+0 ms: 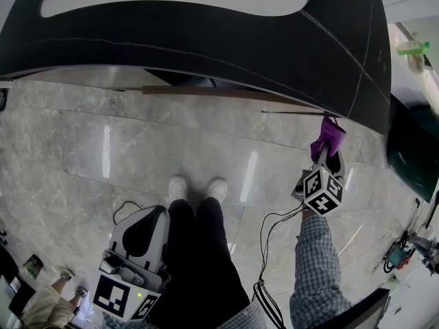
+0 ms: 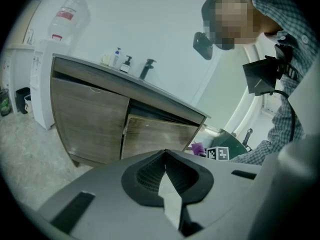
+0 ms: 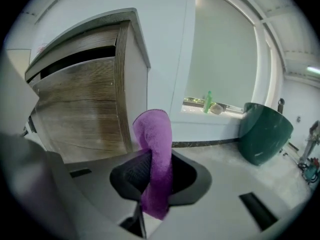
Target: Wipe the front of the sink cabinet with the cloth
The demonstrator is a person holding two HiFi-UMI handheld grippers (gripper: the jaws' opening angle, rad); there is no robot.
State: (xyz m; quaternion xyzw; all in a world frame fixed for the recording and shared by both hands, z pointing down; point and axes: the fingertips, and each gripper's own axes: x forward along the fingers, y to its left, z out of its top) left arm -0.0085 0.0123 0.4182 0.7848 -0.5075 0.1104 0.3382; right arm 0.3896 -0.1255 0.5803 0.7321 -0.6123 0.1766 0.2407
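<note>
The cloth (image 3: 152,129) is pinched in the right gripper (image 3: 156,171), near the cabinet (image 3: 80,109) front but apart from it; wiping seems unstarted. The left gripper (image 2: 165,159) is pressed together, empty.

My left tongs (image 2: 165,155) are closed at the tips, with nothing between them. Past them stands the wooden sink cabinet (image 2: 95,124), with a faucet (image 2: 146,68) and two bottles (image 2: 120,61) on top. At its right corner the purple cloth (image 2: 198,148) shows beside a marker cube (image 2: 218,153).
</note>
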